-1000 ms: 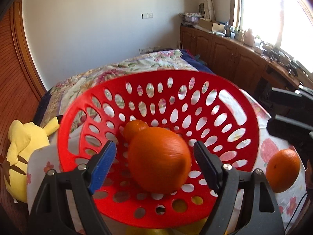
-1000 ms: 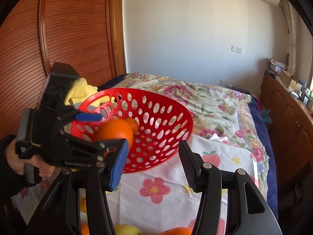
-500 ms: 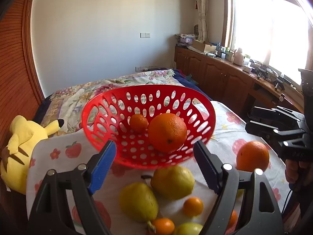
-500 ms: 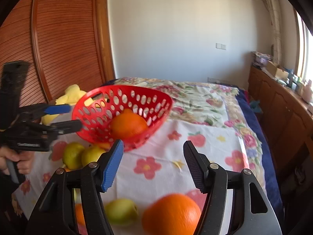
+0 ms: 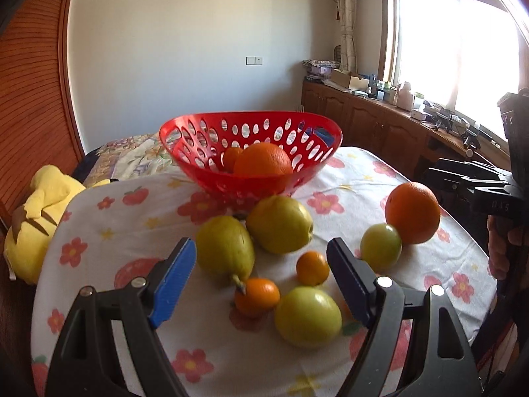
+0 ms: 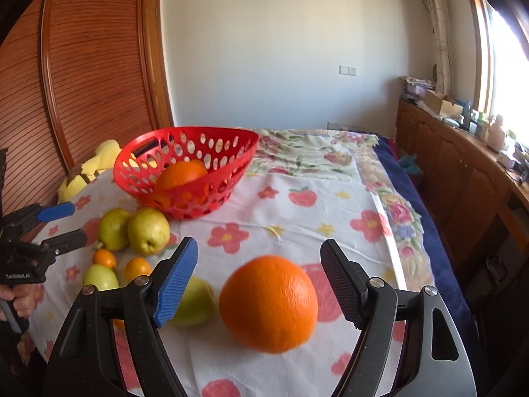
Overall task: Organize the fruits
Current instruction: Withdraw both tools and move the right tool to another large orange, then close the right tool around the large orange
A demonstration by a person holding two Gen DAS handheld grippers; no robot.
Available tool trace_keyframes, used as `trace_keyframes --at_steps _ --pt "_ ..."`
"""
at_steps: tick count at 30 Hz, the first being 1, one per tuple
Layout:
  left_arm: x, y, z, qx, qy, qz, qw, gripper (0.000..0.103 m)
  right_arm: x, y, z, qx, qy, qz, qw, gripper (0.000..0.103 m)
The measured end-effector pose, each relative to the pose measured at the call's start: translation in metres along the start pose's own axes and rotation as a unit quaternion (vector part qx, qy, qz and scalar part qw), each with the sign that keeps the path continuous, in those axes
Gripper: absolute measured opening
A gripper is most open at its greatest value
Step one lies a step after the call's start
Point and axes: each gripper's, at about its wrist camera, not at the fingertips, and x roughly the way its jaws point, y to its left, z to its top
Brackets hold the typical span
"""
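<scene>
A red perforated basket [image 5: 307, 162] [image 6: 228, 162] stands on the flowered cloth and holds a large orange [image 5: 263, 163] [image 6: 180, 175] and a small one [image 5: 230, 157]. My left gripper [image 5: 261, 279] is open and empty above two small oranges [image 5: 257, 296] [image 5: 312, 268], with two pears [image 5: 224, 248] [image 5: 279, 223] and a green apple [image 5: 307, 317] around it. My right gripper [image 6: 259, 281] is open, its jaws on either side of a large orange [image 6: 268, 302] [image 5: 412, 212], not touching it. A green fruit [image 6: 193, 302] [image 5: 380, 246] lies beside that orange.
A yellow plush toy [image 5: 36, 211] [image 6: 91, 165] lies at the table's left edge. A wooden slatted wardrobe [image 6: 82, 66] stands on the left. A wooden cabinet [image 5: 380, 125] with clutter runs under the window on the right. A flowered bed cover [image 6: 314, 152] lies behind the table.
My left gripper has let go of the large orange in the basket and pulled back and down over the loose fruit. My right gripper has dropped and moved around the other large orange.
</scene>
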Motion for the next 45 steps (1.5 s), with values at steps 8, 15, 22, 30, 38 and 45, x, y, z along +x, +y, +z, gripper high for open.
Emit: trace_keyframes --at_steps 8,15,22,30,38,45 --pt "-0.006 -0.01 -0.028 -0.013 0.002 -0.002 0.9999 0.081 -0.007 0.002 -0.021 0.001 0.005 -0.01 1.0 0.081" --pt "-0.005 -0.017 -0.043 -0.015 0.002 0.0 0.9999 0.081 -0.005 0.001 -0.028 0.009 0.01 -0.013 1.0 0.086" --pt "-0.002 -0.016 -0.048 -0.011 -0.002 0.004 0.9999 0.081 0.006 0.0 -0.035 0.011 0.021 -0.026 0.999 0.087" --pt "-0.003 -0.016 -0.049 -0.014 -0.005 0.0 0.9999 0.081 0.024 -0.002 -0.039 0.013 0.044 -0.03 0.999 0.088" --pt "-0.002 -0.015 -0.049 -0.014 -0.004 -0.001 0.9999 0.081 0.042 -0.004 -0.037 0.023 0.064 -0.014 0.998 0.092" --pt "-0.002 -0.015 -0.05 -0.014 -0.002 -0.001 0.9999 0.081 0.052 -0.008 -0.037 0.049 0.076 0.007 0.996 0.092"
